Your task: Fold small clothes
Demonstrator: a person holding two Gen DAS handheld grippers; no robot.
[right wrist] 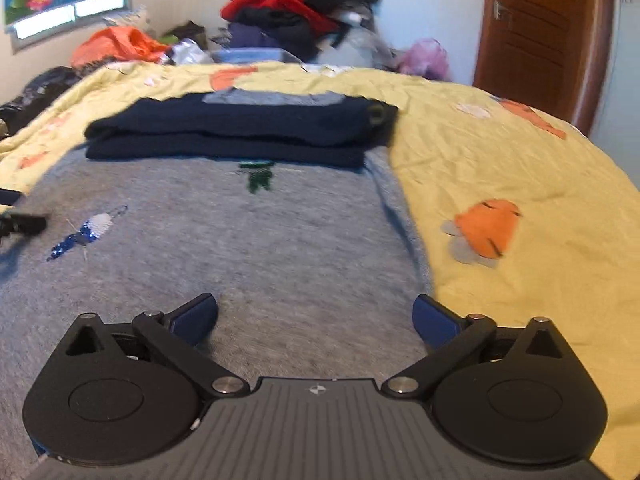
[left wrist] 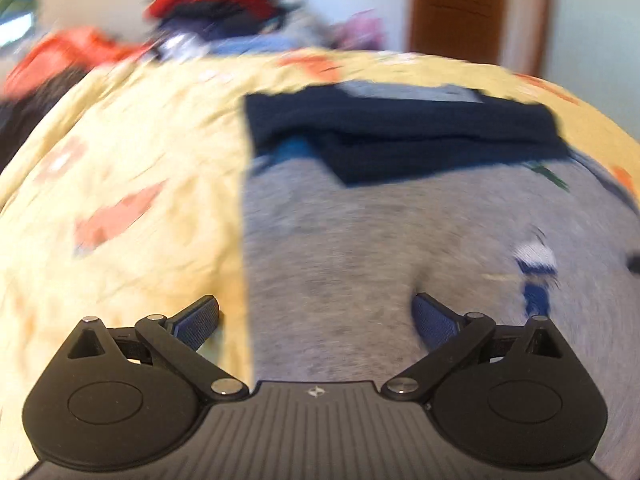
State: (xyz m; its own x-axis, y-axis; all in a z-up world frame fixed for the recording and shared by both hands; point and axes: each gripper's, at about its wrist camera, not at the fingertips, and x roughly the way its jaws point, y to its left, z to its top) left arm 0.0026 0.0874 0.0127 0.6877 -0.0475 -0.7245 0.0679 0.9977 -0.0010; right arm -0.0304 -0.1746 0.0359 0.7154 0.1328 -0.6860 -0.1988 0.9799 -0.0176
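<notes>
Lying beyond grey garment (right wrist: 224, 248): folded navy clothes (right wrist: 240, 128).

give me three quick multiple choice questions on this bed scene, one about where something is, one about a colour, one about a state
1. Where does the navy folded piece lie?
A. on the far end of the grey garment
B. on the floor
C. hung on the door

2. What colour is the bedspread?
A. white
B. pale yellow with orange patches
C. plain green

3. How do the right tongs stand?
A. shut on the grey garment
B. shut on nothing
C. open, nothing between the pads

Answers: 1 A, the navy layers rest across the grey cloth's far edge. 2 B, yellow fabric with orange shapes surrounds the clothes. 3 C, both blue pads stand wide apart above the grey cloth.
</notes>
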